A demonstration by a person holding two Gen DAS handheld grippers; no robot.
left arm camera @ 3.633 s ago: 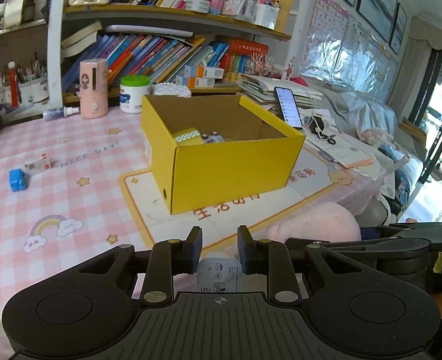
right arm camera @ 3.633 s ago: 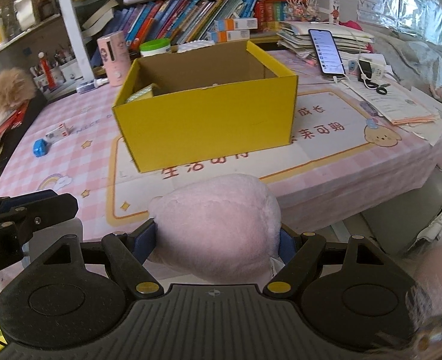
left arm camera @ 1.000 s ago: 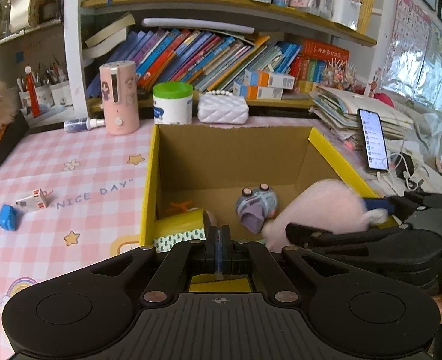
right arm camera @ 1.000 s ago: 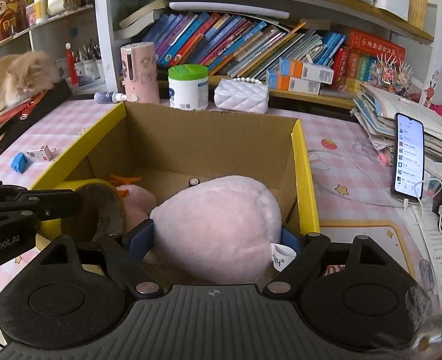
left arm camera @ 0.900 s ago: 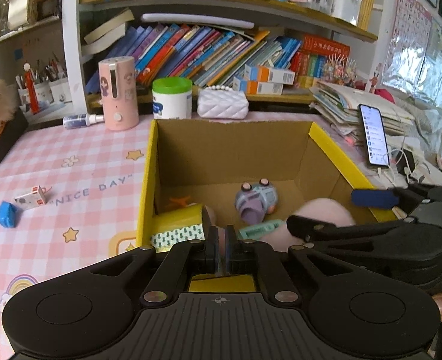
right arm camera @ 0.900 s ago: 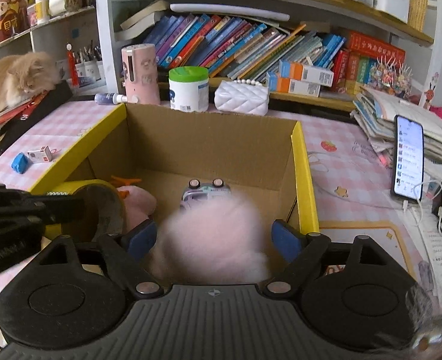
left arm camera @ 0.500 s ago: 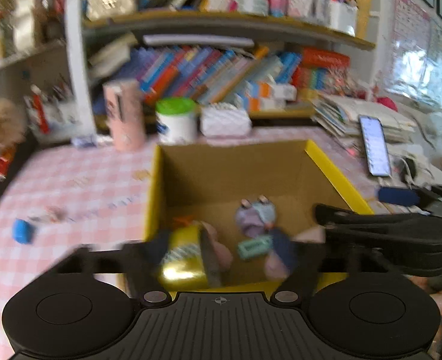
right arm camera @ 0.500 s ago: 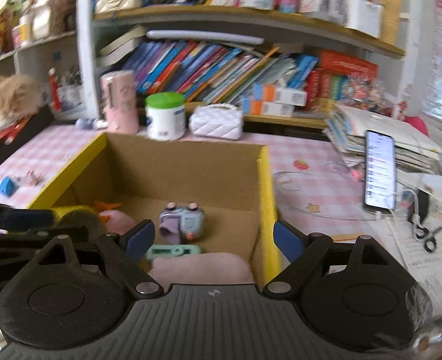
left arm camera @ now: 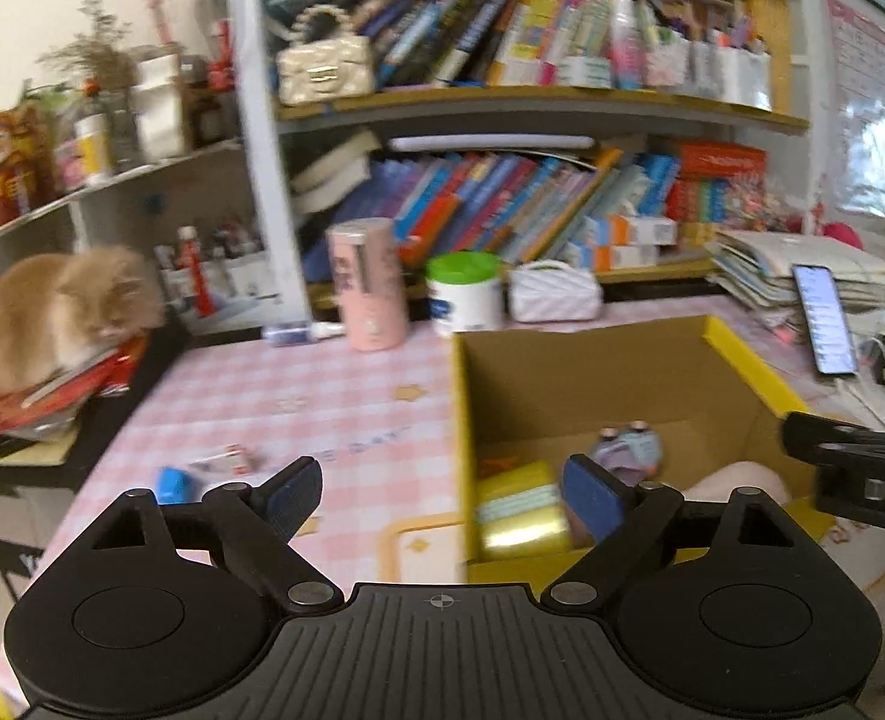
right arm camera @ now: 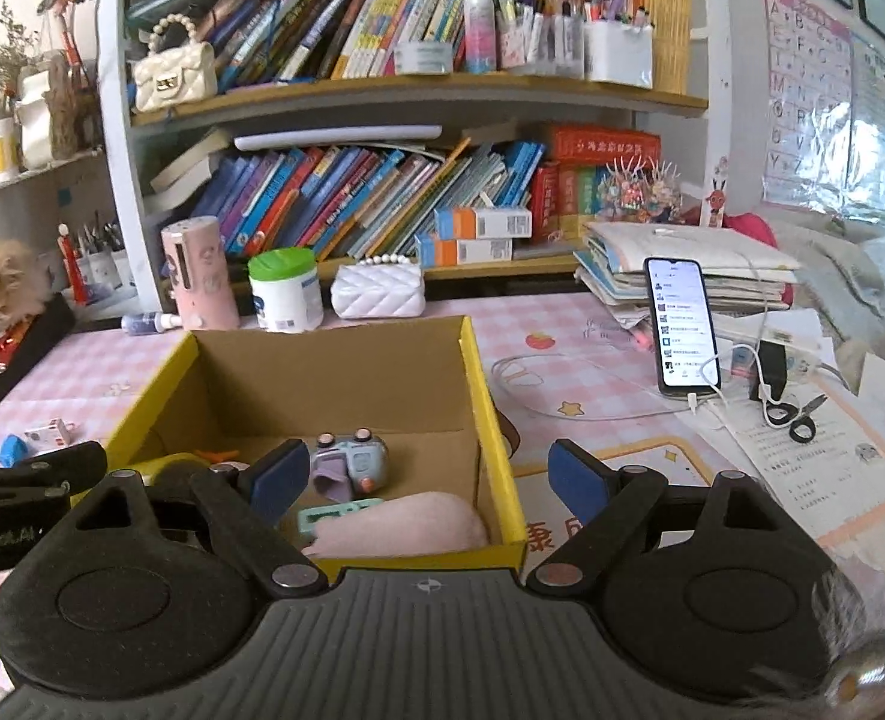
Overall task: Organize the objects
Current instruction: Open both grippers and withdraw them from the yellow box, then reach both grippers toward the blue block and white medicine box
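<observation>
Plush [right arm camera: 406, 522] half-hidden behind box wall [right arm camera: 430, 561]

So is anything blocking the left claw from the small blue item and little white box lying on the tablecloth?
Nothing visible does. The left claw is open over bare pink checked cloth, with the blue item and little white box just beyond its left finger, outside the yellow box.
</observation>
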